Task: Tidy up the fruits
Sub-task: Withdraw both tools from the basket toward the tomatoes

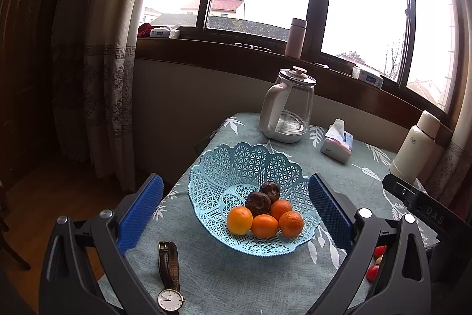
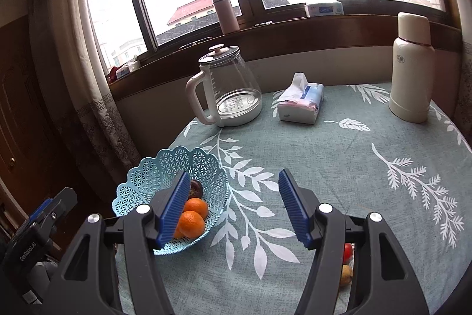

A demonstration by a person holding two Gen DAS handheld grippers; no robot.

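Observation:
A light blue lattice basket stands near the table's left edge. It holds several oranges and two dark brown fruits. My left gripper is open, its blue pads on either side of the basket in view, nothing between them. My right gripper is open and empty over the tablecloth, right of the basket. Small red and yellow fruits peek out behind the right fingers in both views.
A wristwatch lies in front of the basket. A glass kettle, a tissue pack and a cream thermos stand along the back of the table. A curtain hangs at the left.

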